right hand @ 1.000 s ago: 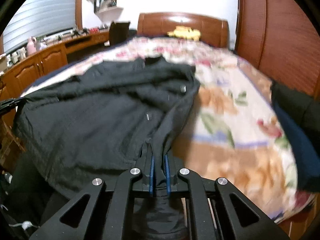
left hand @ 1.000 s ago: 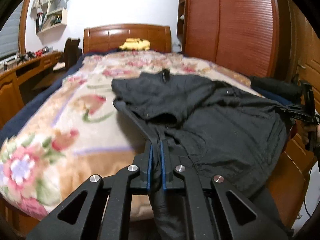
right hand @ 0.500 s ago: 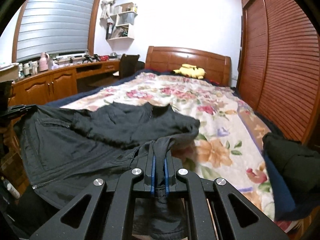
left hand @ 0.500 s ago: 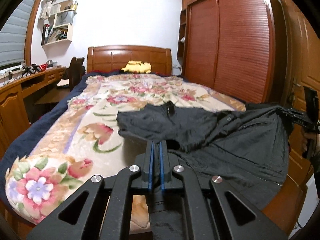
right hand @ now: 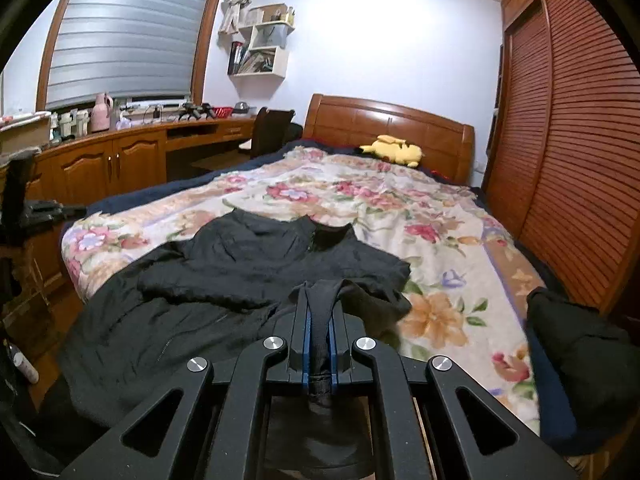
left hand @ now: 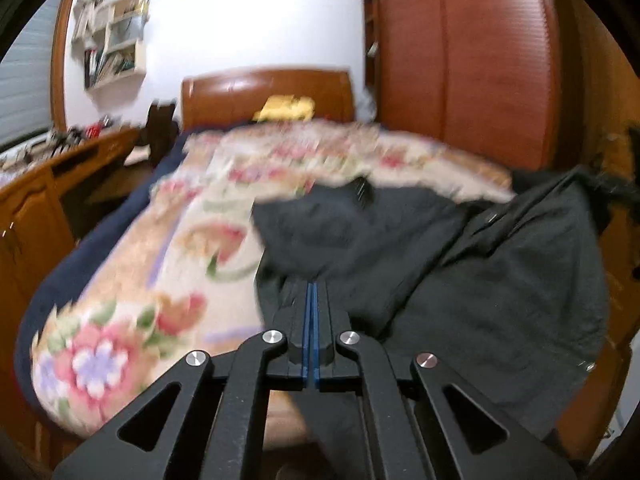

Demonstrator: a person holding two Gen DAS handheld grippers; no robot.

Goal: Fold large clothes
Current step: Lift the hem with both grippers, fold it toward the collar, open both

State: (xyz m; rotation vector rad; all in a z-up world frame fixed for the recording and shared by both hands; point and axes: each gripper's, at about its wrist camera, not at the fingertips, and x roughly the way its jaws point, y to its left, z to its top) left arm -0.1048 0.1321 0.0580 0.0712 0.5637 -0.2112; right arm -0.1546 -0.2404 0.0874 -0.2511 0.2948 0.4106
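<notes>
Left wrist view, blurred: left gripper [left hand: 311, 300] has its blue-lined fingers pressed almost together, black cloth bunched around the tips; looks like it pinches an edge of the black jacket [left hand: 460, 264], though the blur hides the exact contact. Jacket lies on the near end of the bed [left hand: 168, 264], on the floral blanket [left hand: 132, 320], its far side lifted toward the wardrobe [left hand: 472, 64]. Yellow plush toy [left hand: 286, 107] sits against the bed's headboard [left hand: 224, 96].

Right wrist view, sharp: right gripper [right hand: 319, 332] pinches a fold of the jacket [right hand: 248, 264] between its blue pads [right hand: 306, 340]; the cloth runs down through the fingers. Jacket spreads over the bed's near corner, collar toward the headboard [right hand: 384, 120], hem hanging off the bed's foot. A dark bundle [right hand: 580, 344] lies at the bed's edge beside the wardrobe [right hand: 568, 128]. Desk [right hand: 132, 148] runs along the bed's far side.
</notes>
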